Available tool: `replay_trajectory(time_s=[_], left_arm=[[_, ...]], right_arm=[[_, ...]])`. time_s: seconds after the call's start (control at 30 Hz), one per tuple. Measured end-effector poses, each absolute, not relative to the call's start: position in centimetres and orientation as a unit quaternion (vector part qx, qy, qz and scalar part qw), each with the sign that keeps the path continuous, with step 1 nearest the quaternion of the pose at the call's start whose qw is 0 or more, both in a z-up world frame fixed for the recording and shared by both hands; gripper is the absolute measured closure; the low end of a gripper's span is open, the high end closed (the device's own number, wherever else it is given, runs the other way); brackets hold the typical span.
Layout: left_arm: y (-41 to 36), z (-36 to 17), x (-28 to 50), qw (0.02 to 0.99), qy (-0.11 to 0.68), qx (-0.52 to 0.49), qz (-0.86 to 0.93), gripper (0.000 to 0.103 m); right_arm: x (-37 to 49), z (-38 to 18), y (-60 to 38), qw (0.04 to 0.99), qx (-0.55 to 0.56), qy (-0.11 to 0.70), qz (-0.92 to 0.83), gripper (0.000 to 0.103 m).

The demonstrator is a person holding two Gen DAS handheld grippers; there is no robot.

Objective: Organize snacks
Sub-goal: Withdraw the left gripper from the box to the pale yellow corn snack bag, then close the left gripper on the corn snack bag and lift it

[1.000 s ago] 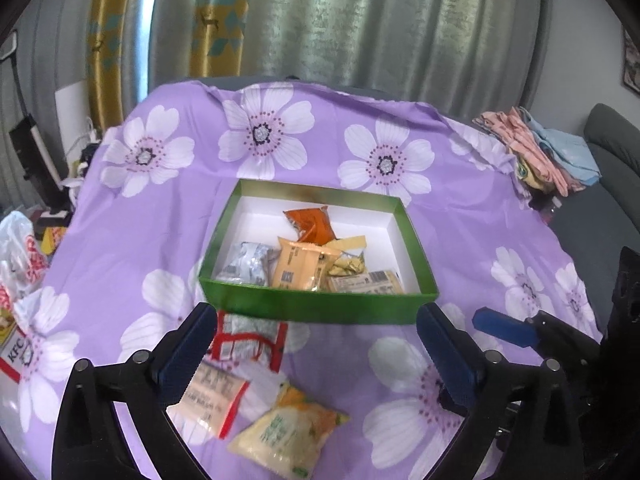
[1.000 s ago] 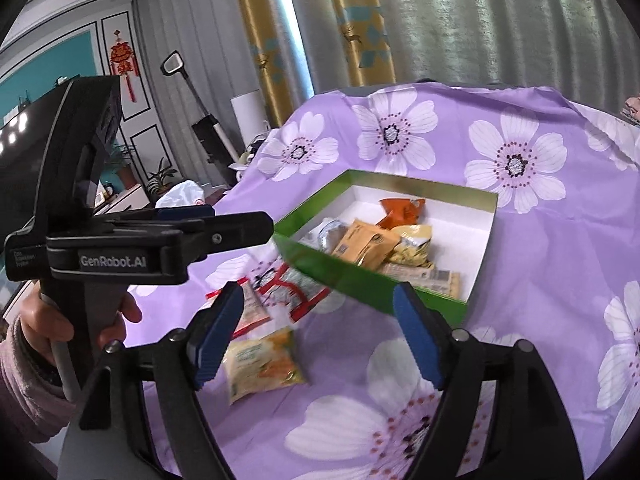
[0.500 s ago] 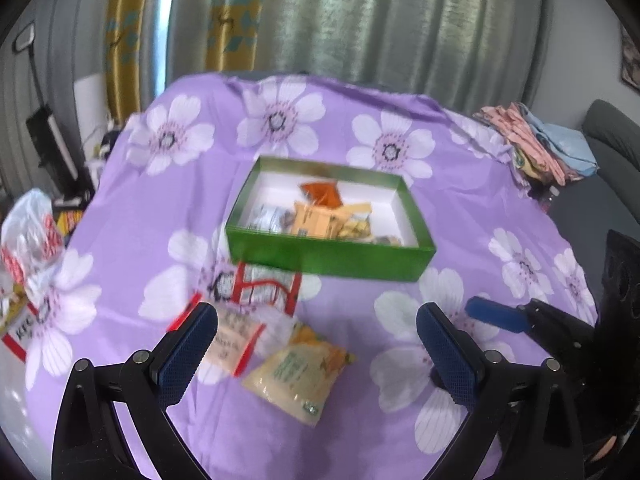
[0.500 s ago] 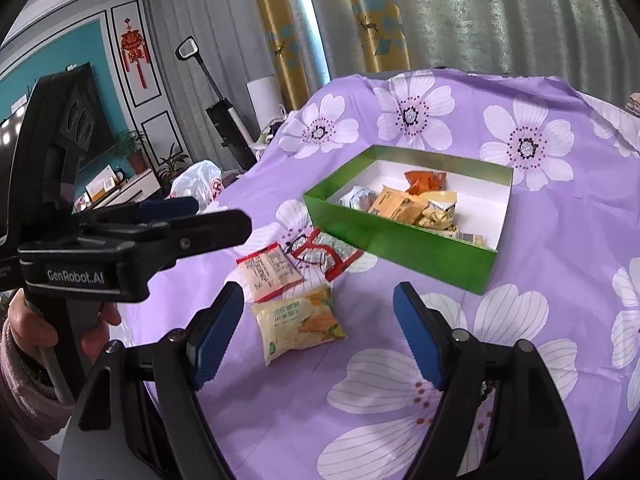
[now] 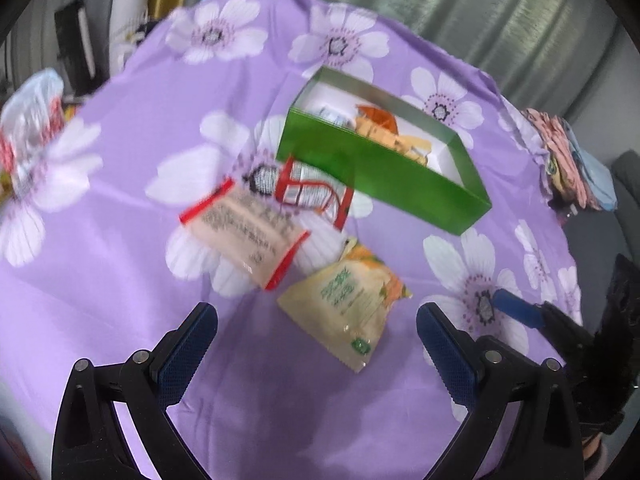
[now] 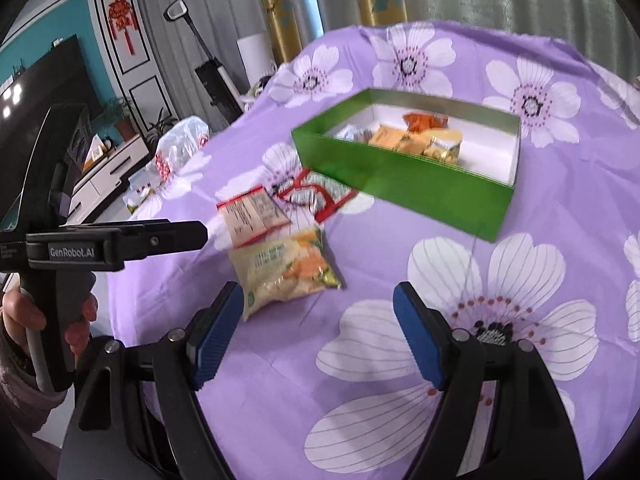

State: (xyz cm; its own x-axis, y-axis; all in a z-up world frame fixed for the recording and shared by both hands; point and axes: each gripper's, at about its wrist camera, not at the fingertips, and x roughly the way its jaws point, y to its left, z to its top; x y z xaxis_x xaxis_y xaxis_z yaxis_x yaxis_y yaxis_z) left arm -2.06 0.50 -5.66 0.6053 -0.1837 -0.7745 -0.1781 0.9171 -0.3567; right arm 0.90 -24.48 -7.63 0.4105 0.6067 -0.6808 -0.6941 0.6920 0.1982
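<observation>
A green box [image 5: 384, 168] [image 6: 400, 178] with white inside holds several snack packets. Three packets lie on the purple flowered cloth in front of it: a pale yellow one [image 5: 346, 298] [image 6: 282, 272], a beige one with red ends [image 5: 244, 232] [image 6: 252, 214], and a red-and-silver one [image 5: 312, 192] [image 6: 316, 194]. My left gripper [image 5: 316, 354] is open and empty, just short of the yellow packet. My right gripper [image 6: 318, 334] is open and empty, to the right of that packet.
The left gripper's body [image 6: 100, 244] and a hand show at the left of the right wrist view. A white plastic bag [image 5: 28, 112] sits at the table's left edge. Folded clothes [image 5: 568, 160] lie at the far right.
Both grippers have pulled back from the box and swung down and left toward the three loose packets. Both stay open. The packets have not moved.
</observation>
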Motion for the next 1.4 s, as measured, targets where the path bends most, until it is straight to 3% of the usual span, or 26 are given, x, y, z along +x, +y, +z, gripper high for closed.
replay_trajectory(time_s=[0.9,0.93,0.97,1.1,1.4], left_arm=[[0.4,-9.8,0.9,0.822,0.474,-0.309,-0.065,0.008],[0.4,-9.8,1.0,0.821,0.474,-0.310,-0.066,0.012],[0.4,-9.8,1.1,0.820,0.474,-0.312,-0.069,0.022],[0.4,-10.1,1.3,0.819,0.479,-0.310,-0.068,0.027],[0.1,-10.5,1.5,0.823,0.480,-0.295,-0.076,0.050]], right_arm=[[4.8,-12.0,-18.0,0.782,-0.101,0.423,0.446,0.026],[4.8,-12.1,-17.7,0.779,-0.102,0.425,0.450,0.026],[4.7,-12.2,-17.5,0.775,-0.103,0.427,0.454,0.026],[4.6,-12.4,-17.1,0.775,-0.114,0.432,0.446,0.027],[4.4,-12.4,-17.6,0.779,-0.114,0.441,0.431,0.055]])
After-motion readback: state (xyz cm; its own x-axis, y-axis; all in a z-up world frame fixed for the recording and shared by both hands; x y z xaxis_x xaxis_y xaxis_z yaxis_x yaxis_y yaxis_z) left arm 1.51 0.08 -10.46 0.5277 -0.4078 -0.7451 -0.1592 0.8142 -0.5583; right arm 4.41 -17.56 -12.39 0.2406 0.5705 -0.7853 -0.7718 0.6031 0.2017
